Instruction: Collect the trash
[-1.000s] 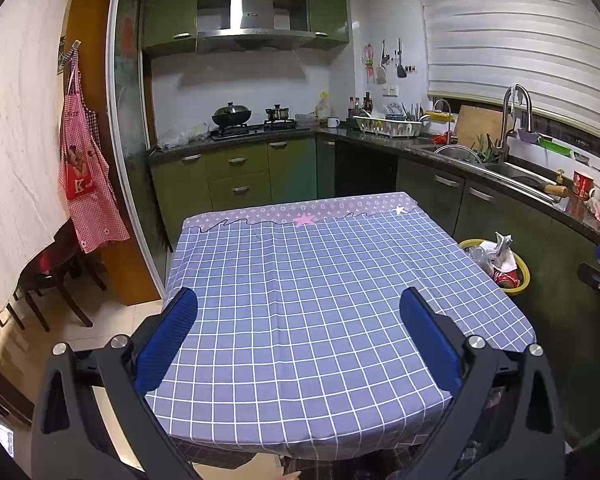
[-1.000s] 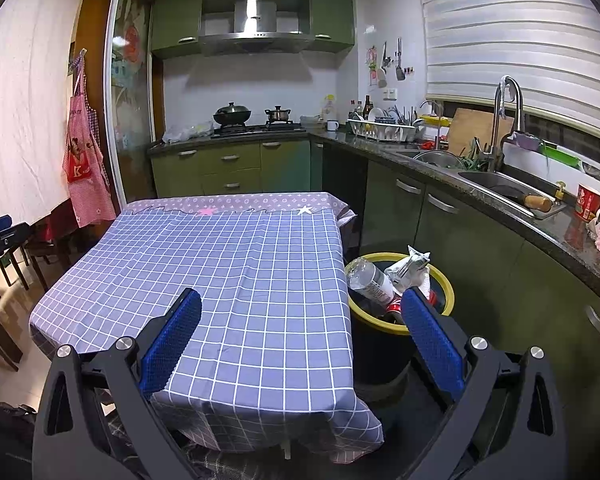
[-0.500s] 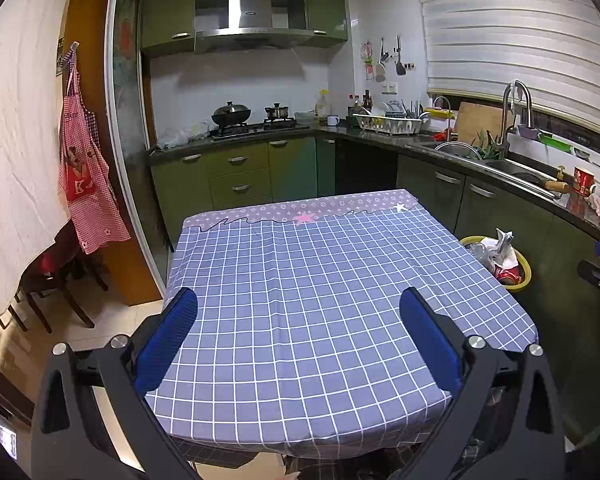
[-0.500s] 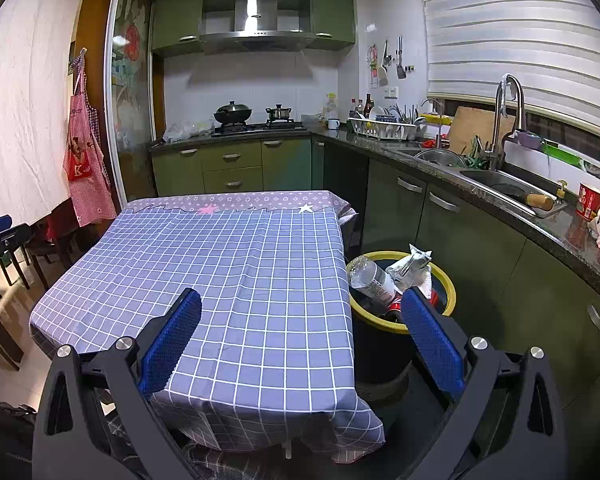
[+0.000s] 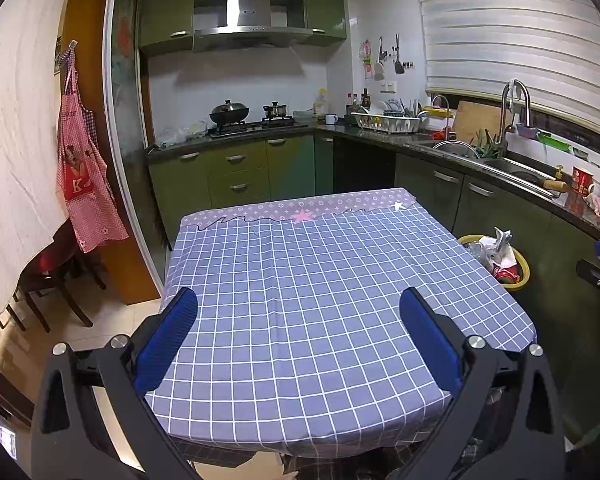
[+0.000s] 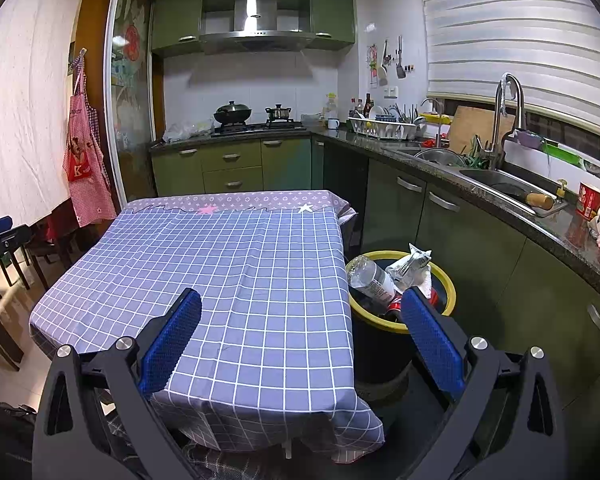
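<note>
The red checked apron point(image 5: 85, 168) hanging on the wall at nine o'clock carries a white letter "K" on its red bib pocket, readable in both wrist views point(image 6: 85, 156). The plastic bottle point(image 6: 370, 276) lying in the yellow-rimmed bin at three o'clock has a printed label, too small to read. The red mug point(image 6: 590, 200) beside the sink bears markings that stay illegible.

Ahead and to the right of my right gripper point(image 6: 300, 322) I see the yellow-rimmed black trash bin point(image 6: 446, 280) standing upright, just behind the right fingertip. A clear plastic bottle point(image 6: 370, 278) leans inside, beside crumpled white wrappers point(image 6: 412, 266) and something red.
</note>
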Available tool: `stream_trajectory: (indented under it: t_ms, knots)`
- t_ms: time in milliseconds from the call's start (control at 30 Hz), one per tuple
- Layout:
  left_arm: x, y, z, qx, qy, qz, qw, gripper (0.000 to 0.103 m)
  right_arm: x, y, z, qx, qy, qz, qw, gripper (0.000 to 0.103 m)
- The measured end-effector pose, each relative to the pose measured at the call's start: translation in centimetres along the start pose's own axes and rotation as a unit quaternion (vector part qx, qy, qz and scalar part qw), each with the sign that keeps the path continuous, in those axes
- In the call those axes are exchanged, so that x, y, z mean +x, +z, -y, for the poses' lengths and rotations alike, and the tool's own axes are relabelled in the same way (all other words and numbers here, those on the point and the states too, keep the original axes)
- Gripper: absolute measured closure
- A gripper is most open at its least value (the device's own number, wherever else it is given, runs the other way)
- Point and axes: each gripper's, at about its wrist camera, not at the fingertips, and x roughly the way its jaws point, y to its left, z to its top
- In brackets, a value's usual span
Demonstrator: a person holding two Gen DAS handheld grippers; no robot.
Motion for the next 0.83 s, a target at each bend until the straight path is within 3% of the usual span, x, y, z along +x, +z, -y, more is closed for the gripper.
stream_trajectory:
  t_ms: [567, 833]
  knots:
    - [1.3, -0.1, -0.2, -0.007, -0.019, -0.012, 0.9997, 0.007, 0.7, -0.2, -0.2, 0.002, 0.000, -0.008, 1.000, 0.005]
    - [6.3, 1.1, -2.3, -0.021, -0.011, -0.047, 0.9986, 0.007, 4.3, 0.7, -0.6, -0.007, 0.020, -0.036, 0.999, 0.005]
